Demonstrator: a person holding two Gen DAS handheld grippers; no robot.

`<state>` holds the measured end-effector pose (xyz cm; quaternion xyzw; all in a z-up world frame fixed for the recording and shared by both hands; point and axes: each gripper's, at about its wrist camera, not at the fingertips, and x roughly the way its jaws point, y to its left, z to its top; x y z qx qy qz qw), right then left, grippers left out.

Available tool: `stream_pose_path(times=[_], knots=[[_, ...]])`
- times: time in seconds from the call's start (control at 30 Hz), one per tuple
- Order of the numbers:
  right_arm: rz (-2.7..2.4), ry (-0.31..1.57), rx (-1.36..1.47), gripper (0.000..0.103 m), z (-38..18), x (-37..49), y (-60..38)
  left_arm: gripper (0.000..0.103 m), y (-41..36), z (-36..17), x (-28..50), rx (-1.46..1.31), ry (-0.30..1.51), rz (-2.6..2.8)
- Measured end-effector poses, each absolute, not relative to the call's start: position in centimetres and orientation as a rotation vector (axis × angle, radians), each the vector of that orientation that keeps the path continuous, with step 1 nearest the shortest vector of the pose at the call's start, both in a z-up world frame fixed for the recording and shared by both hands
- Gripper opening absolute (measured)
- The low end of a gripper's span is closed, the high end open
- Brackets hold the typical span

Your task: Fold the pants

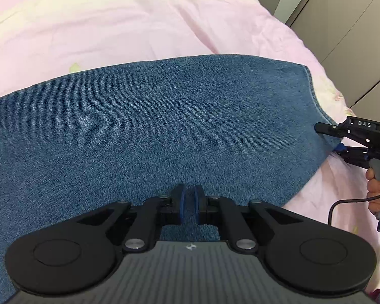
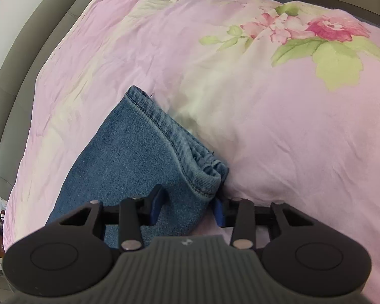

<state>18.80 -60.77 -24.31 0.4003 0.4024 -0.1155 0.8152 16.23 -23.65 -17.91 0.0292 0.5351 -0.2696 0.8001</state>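
Two grippers over blue jeans [image 1: 149,126] | left gripper [image 1: 189,204] fingers together on denim | right gripper [image 2: 188,210] fingers apart, straddling hem corner | jeans spread flat on pink floral duvet [image 2: 266,126] | grey cupboards [image 1: 342,25] beyond

A pink floral quilt [image 2: 278,116] covers the bed, with grey-beige cabinet doors [image 1: 342,22] beyond
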Motion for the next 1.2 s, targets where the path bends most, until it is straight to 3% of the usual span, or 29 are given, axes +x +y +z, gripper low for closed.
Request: stream_pose_path(times=[0.13,0.2,0.27,0.53,0.8,1.0,1.2], knots=[[-0.261,0.835,0.857,0.023,-24.6,19.0,-60.7,0.011,-24.2,-19.0,17.1,0.077,1.195,-0.564],[-0.268,0.823,0.864,0.011,-23.9,18.8,-60.7,0.011,-24.4,-19.3,17.2,0.098,1.197,-0.569],[-0.253,0.791,0.831,0.009,-22.1,18.6,-60.3,0.011,-24.6,-19.5,16.8,0.128,1.180,-0.578],[-0.117,0.691,0.650,0.008,-12.2,19.3,-55.6,0.011,-24.9,-18.3,15.0,0.195,1.095,-0.592],[0.063,0.636,0.450,0.008,-3.8,20.6,-45.5,0.012,-18.1,-14.2,11.6,0.088,0.988,-0.572],[0.224,0.671,0.370,0.009,-3.0,22.4,-35.6,0.012,-10.0,-11.7,11.6,-0.016,0.943,-0.466],[0.335,0.783,0.281,0.009,-6.8,23.6,-26.5,0.012,-3.3,-12.1,11.2,-0.107,0.913,-0.361]])
